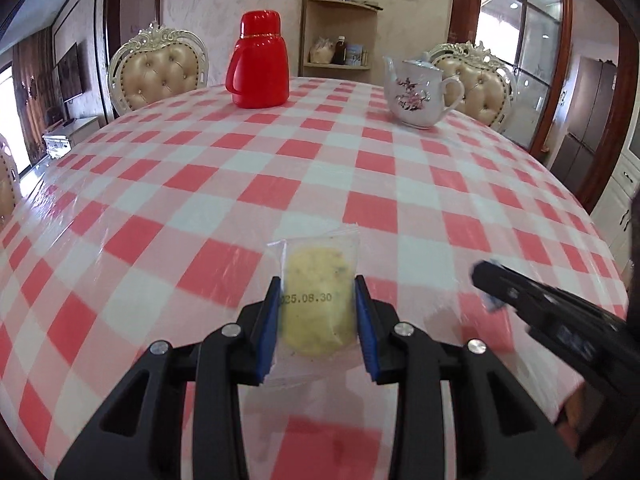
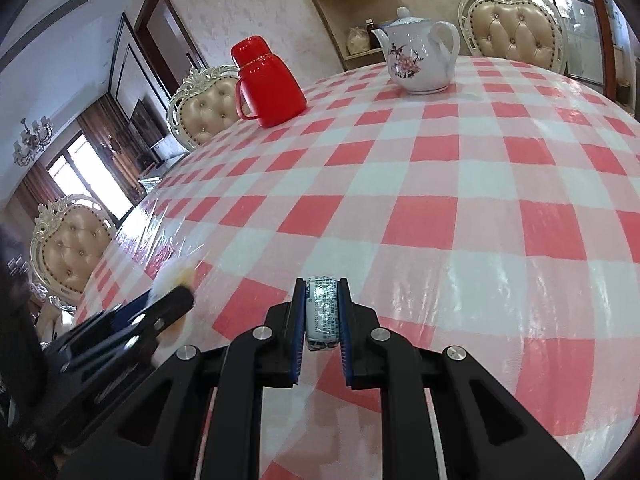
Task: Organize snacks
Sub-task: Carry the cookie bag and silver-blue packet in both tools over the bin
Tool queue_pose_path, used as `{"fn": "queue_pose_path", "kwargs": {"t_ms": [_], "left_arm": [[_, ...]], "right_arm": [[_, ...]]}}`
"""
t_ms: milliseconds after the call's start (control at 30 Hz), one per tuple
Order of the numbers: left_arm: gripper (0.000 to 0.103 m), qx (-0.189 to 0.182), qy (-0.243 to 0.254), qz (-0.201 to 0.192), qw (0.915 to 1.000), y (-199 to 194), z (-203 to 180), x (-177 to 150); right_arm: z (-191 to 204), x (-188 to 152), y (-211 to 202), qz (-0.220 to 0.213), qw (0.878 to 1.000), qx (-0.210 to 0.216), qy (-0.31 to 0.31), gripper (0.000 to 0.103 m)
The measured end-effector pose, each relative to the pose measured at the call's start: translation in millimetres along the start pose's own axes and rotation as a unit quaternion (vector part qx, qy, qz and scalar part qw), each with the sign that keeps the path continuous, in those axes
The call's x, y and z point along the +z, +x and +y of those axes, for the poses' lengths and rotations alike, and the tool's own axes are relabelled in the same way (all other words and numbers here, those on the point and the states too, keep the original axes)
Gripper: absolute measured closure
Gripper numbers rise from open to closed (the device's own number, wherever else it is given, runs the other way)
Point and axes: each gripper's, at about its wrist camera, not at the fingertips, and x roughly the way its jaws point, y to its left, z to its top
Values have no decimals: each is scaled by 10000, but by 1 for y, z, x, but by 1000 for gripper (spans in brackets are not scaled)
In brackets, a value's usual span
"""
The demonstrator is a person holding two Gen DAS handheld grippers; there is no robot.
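Clear wrapper (image 1: 316, 280) holds yellow cake (image 1: 316, 304); teapot (image 1: 416, 92) lidded.

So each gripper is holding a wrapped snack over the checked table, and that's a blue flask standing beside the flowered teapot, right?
Nearly: the flask is red, not blue, as the left wrist view shows. The rest holds: the left gripper and right gripper each hold a wrapped snack, with the flowered teapot nearby.

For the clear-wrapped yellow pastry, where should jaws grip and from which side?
Grip the clear-wrapped yellow pastry across its two long edges, coming in along its length from the near end, as the left gripper does now: the packet is flat and narrow enough to fit between the pads.
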Motion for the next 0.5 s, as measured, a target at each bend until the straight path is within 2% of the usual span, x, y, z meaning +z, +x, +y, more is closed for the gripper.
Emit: {"fn": "queue_pose_path", "kwargs": {"t_ms": [267, 500], "left_arm": [[68, -147, -326, -140, 9993, -37, 19, -28], [68, -218, -516, -276, 9980, -62, 25, -43]], "right_arm": [[2, -17, -21, -65, 9997, 140, 215, 88], [17, -43, -50, -144, 9982, 445, 363, 88]]}}
